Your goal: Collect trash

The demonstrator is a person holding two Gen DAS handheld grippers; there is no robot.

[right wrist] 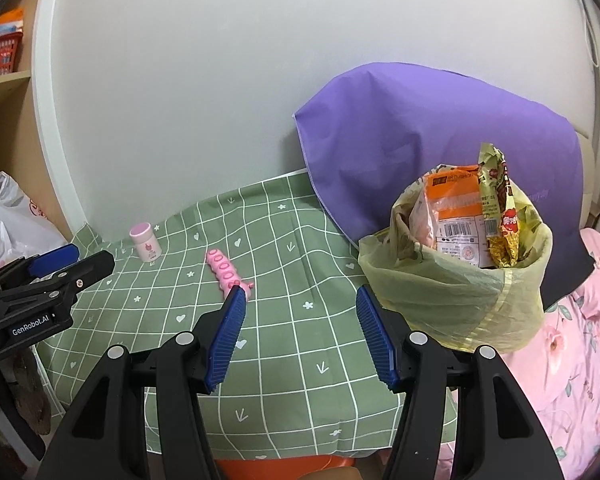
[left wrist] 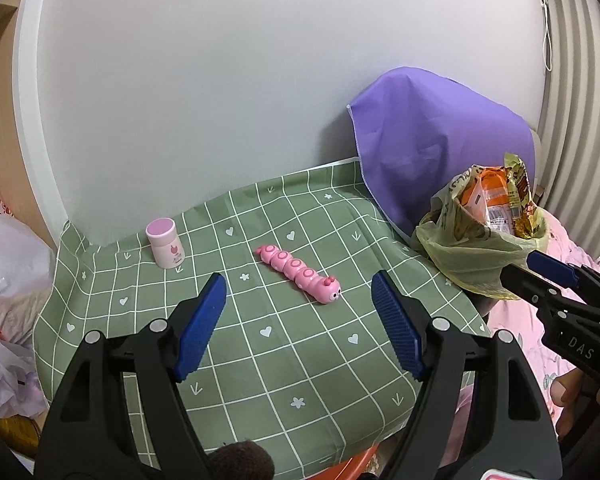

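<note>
Your left gripper [left wrist: 298, 296] hangs wide apart, empty, over the cloth [left wrist: 260, 360] left of the bag [left wrist: 476, 256]. Your right gripper [right wrist: 300, 312] gapes too, empty, just beside the bag, whose wrappers [right wrist: 496, 208] stand upright, long axes vertical.

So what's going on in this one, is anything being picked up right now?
Not at the moment. The person holds the left gripper and right gripper over the green checked tablecloth, both with jaws open and empty. The yellow trash bag at the table's right edge already holds snack wrappers. A pink caterpillar toy and a small pink bottle sit on the cloth.
</note>
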